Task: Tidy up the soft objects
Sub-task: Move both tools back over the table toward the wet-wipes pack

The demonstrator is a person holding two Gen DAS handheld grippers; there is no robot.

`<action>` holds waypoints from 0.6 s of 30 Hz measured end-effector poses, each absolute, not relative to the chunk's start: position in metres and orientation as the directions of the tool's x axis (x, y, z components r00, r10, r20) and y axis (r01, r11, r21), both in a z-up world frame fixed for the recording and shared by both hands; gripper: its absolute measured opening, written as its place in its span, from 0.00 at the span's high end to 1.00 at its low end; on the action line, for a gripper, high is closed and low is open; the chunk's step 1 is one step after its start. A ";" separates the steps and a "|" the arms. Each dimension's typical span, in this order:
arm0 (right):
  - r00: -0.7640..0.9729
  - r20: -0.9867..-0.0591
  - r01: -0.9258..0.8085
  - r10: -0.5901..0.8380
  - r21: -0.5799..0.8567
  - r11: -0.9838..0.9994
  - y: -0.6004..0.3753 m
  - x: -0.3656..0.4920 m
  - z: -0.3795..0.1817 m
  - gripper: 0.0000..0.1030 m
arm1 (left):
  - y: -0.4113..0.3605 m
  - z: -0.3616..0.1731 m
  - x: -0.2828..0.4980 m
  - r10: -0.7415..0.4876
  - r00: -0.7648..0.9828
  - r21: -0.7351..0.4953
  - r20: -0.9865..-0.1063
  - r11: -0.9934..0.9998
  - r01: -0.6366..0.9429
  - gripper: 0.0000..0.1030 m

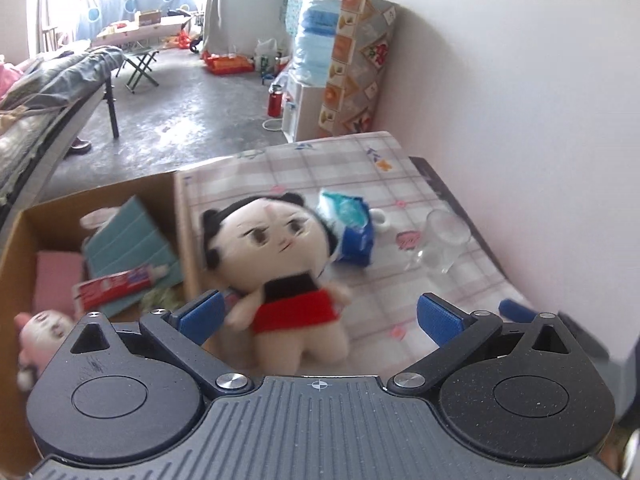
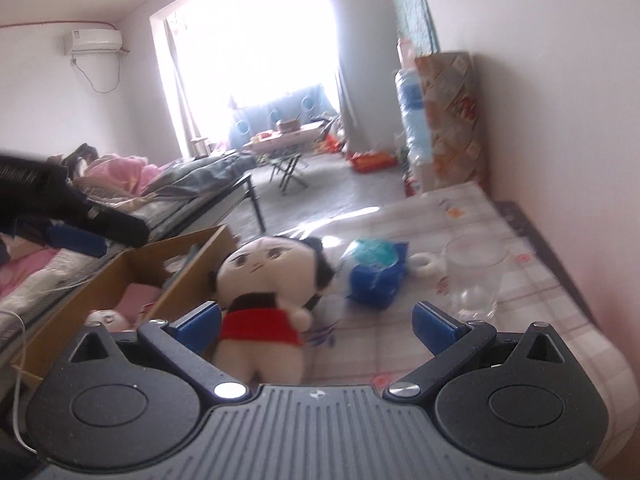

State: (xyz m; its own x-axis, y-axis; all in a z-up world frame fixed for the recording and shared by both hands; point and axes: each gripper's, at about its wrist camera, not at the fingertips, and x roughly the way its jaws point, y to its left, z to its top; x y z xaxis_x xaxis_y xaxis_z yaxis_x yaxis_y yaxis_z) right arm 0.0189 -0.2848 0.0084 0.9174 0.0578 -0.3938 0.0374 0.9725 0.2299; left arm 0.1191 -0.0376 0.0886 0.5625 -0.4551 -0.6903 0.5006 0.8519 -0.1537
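Observation:
A plush doll [image 1: 280, 276] with black hair and a red skirt lies on the checked tablecloth [image 1: 328, 168]. It sits between the open fingers of my left gripper [image 1: 320, 316], nearer the left pad, not gripped. In the right wrist view the doll [image 2: 264, 300] lies just ahead of my open right gripper [image 2: 318, 326], beside its left pad. A cardboard box [image 1: 100, 200] stands left of the doll and holds a pink-white plush [image 1: 40, 336], a teal case, a pink item and a toothpaste box [image 1: 116, 286]. A blue soft packet [image 1: 352, 228] lies behind the doll.
A clear glass [image 1: 442, 240] and a small white cup [image 1: 380, 220] stand on the cloth near the wall at right. The table ends at the far side onto a concrete floor. A bed [image 2: 192, 184] stands left of the box. The left gripper shows in the right wrist view [image 2: 76, 216].

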 end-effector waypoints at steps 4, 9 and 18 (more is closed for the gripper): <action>0.926 -0.377 0.068 0.015 0.206 0.976 -0.297 0.031 0.002 0.00 | -0.081 0.090 0.142 -0.447 0.554 -0.144 -0.703 0.851 0.505 0.00; 0.938 -0.347 0.068 0.002 0.190 0.979 -0.306 0.047 0.001 0.00 | -0.137 0.083 0.181 -0.412 0.522 -0.086 -0.747 0.838 0.539 0.00; 0.926 -0.373 0.025 0.065 0.233 0.972 -0.328 0.073 -0.009 0.00 | -0.210 0.027 0.274 -0.319 0.382 -0.084 -0.867 0.850 0.521 0.00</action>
